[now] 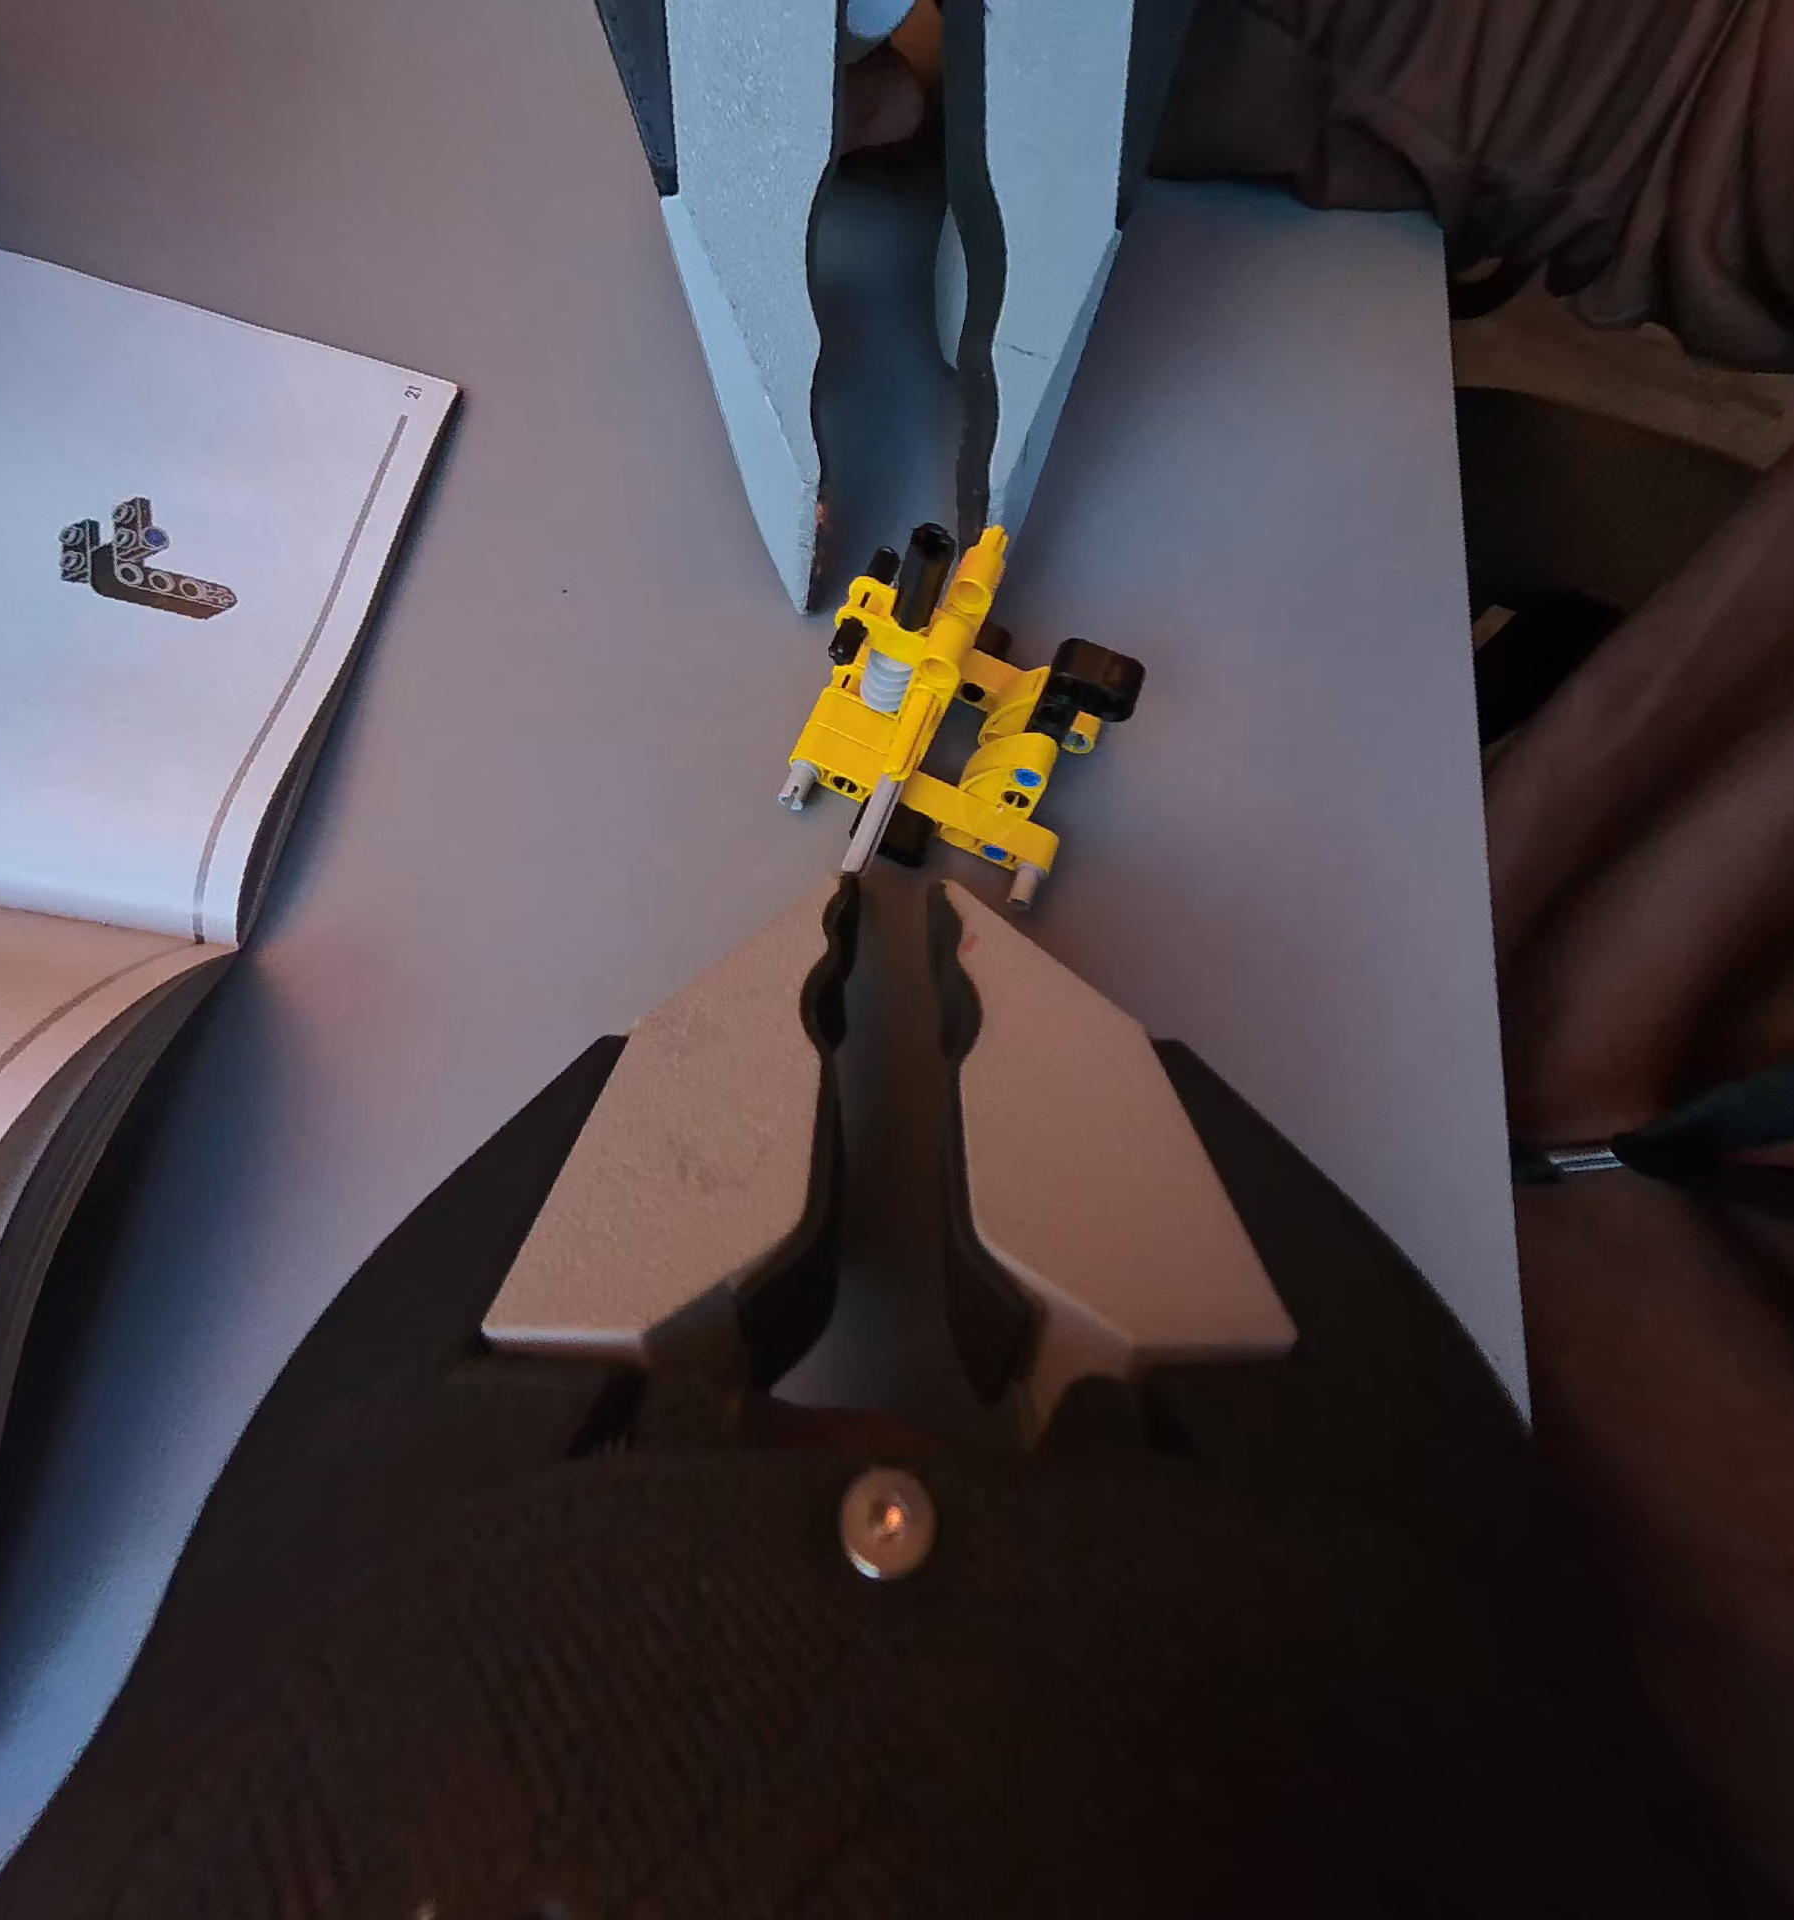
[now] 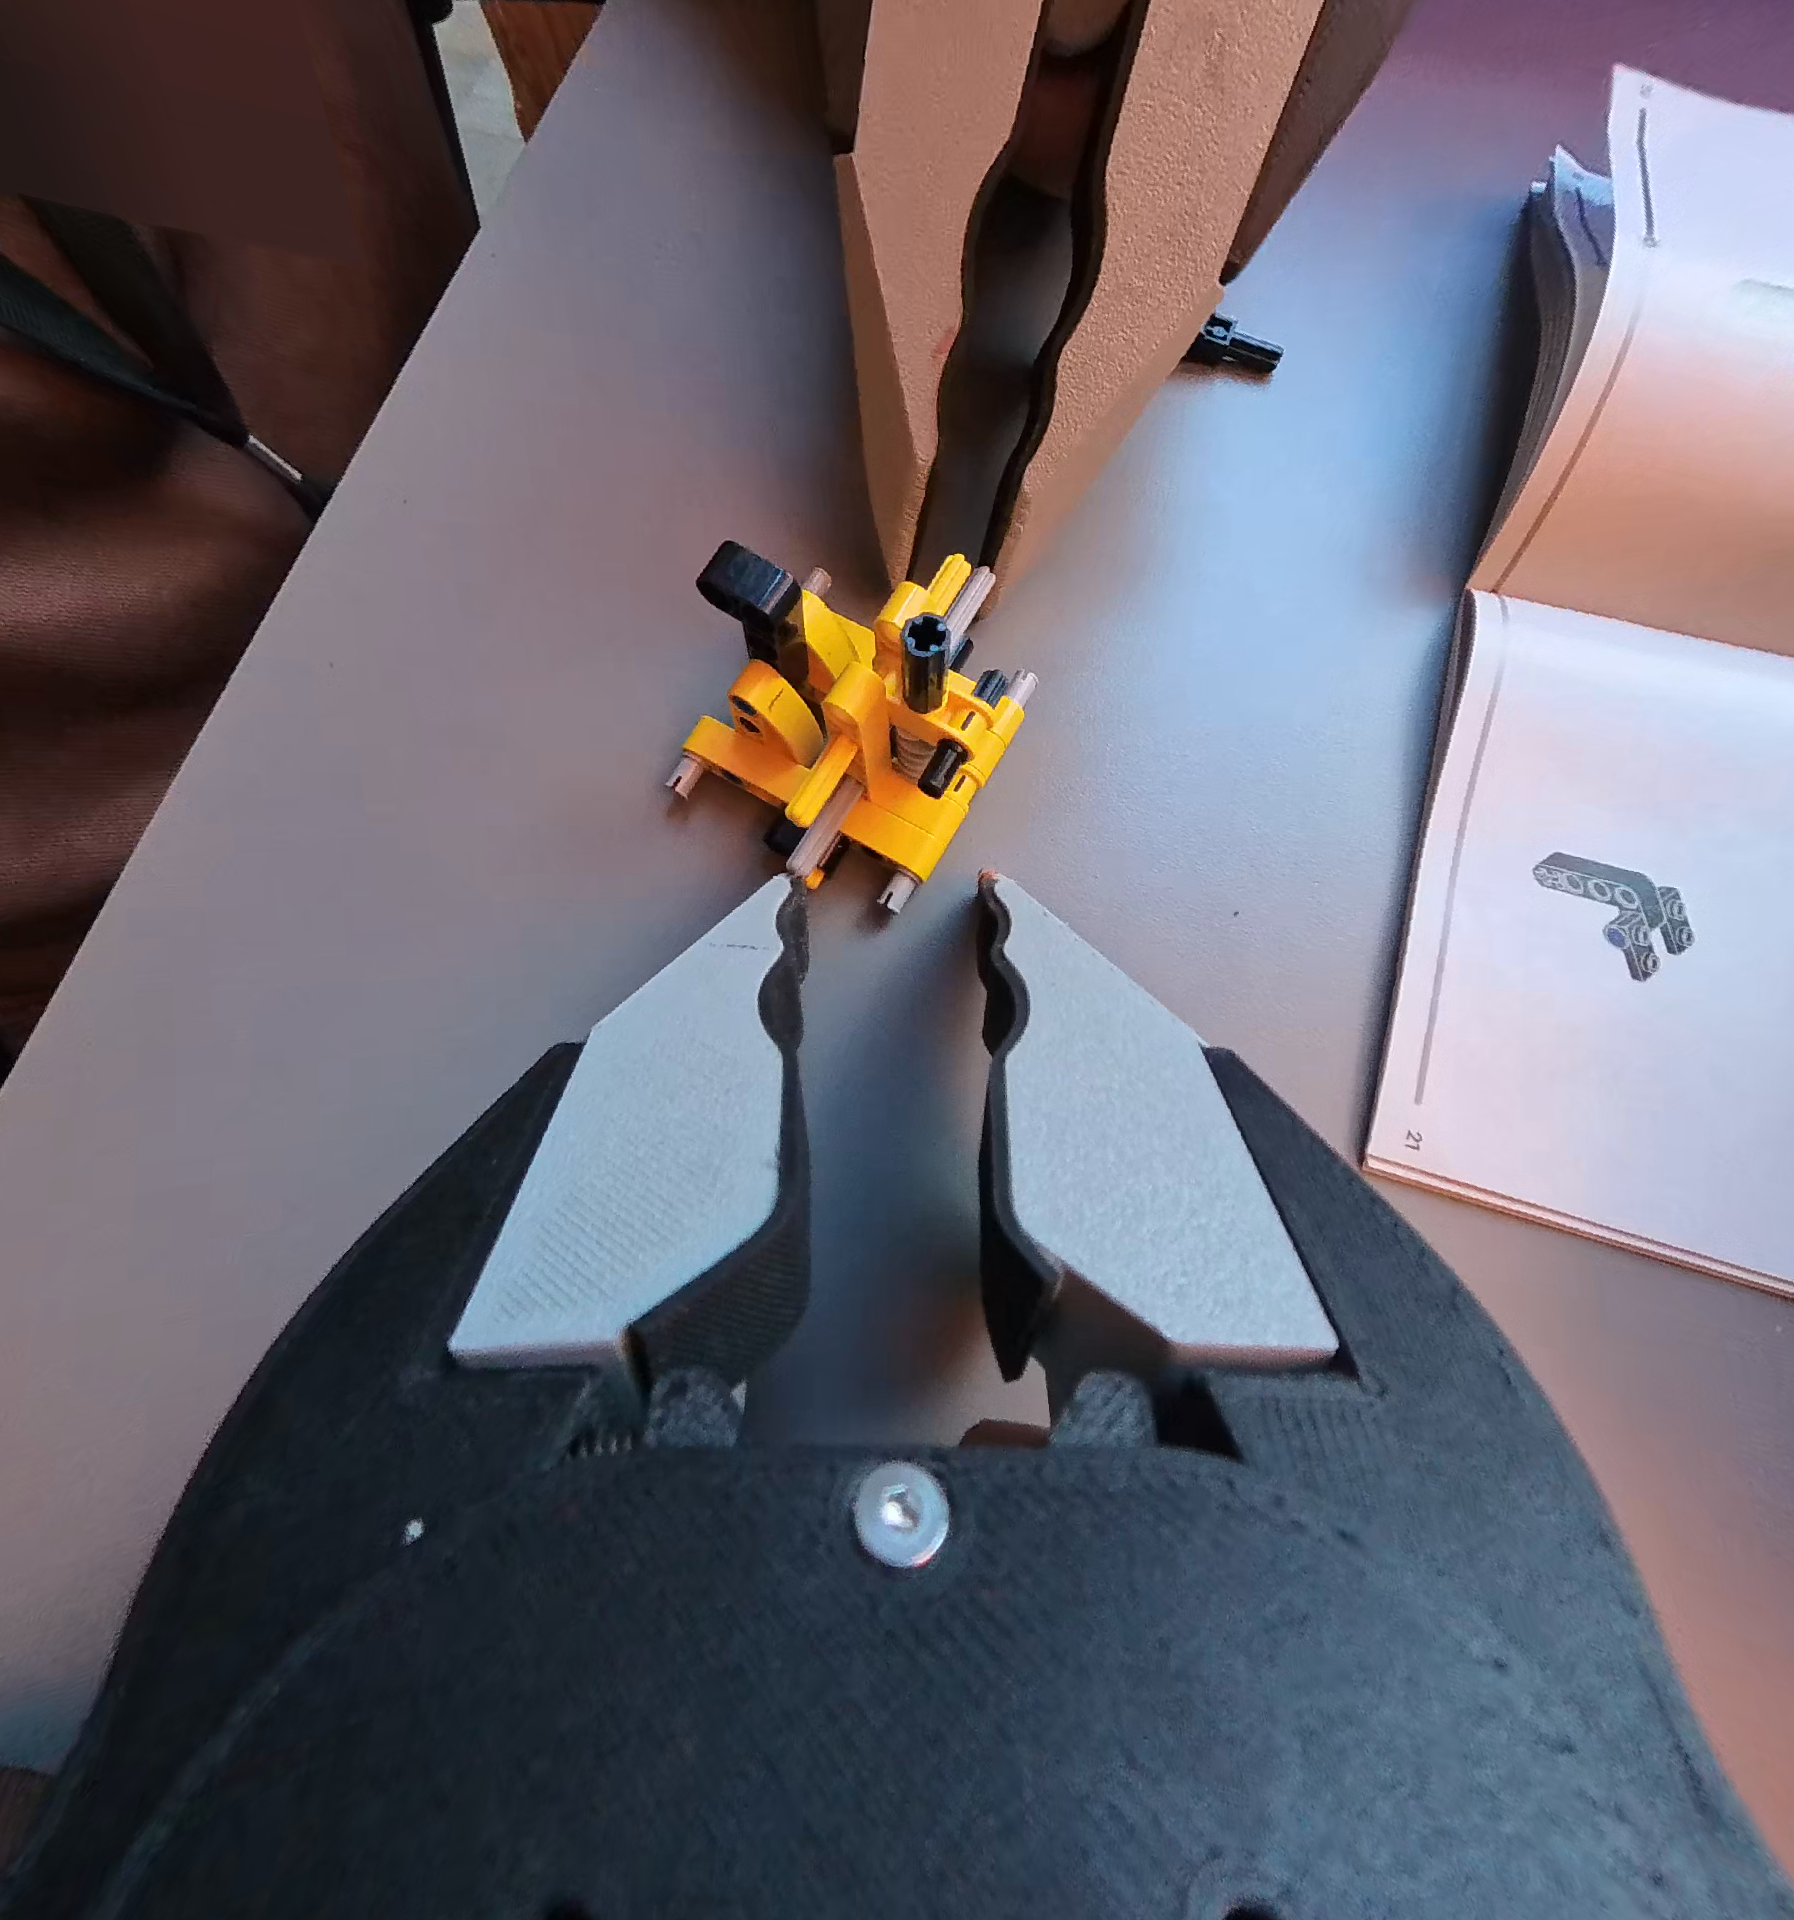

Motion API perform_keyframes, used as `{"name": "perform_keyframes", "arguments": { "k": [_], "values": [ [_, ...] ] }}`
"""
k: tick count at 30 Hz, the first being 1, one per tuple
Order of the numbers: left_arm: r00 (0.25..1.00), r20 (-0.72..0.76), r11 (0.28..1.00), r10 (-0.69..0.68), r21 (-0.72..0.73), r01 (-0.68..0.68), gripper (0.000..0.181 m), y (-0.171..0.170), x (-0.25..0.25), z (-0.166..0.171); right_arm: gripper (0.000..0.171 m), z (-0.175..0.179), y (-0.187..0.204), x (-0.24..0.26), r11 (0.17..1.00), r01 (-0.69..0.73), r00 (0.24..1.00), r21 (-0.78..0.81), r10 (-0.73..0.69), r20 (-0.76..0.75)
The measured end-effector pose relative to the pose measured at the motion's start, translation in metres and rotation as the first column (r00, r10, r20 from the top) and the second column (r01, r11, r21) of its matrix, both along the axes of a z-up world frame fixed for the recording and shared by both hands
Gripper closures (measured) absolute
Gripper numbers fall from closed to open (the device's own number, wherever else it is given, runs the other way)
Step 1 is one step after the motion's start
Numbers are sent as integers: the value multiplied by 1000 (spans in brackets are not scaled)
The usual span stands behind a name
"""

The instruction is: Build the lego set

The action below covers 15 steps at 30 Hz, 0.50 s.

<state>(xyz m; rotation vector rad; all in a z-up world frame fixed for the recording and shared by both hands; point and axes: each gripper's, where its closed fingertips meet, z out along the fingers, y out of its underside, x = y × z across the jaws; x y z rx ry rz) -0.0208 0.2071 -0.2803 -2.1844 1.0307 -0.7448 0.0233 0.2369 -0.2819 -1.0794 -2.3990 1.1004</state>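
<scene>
A small yellow lego assembly (image 1: 872, 727) with black and grey parts stands on the grey table (image 1: 560, 727) between my two grippers, which face each other. It also shows in the right wrist view (image 2: 914, 800). A grey axle (image 1: 869, 831) runs through it. My left gripper (image 1: 893, 885) sits just short of the assembly. Its jaws stand a narrow gap apart with nothing between them, and one fingertip touches the axle's end. My right gripper (image 2: 885, 883) is wide open and empty on the opposite side. Its left fingertip (image 2: 781, 896) is at the axle's other end.
An open instruction booklet (image 1: 145, 675) lies beside the assembly; it also shows in the right wrist view (image 2: 1620, 831). A loose black pin (image 2: 1241, 348) lies behind the left gripper's finger (image 2: 893, 364). The table edge (image 1: 1475, 727) is close, with dark brown fabric (image 1: 1703, 831) beyond it. About 6 cm separates my left fingertips from my right.
</scene>
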Motion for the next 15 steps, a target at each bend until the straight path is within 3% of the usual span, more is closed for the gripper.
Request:
{"name": "perform_keyframes", "arguments": {
  "k": [15],
  "values": [
    [999, 37, 998, 15, -60, -13, 174, -9, -6, 0, 145, 0, 0, -1, 1000, 3, 1000, 4, -3, -6]
  ]
}}
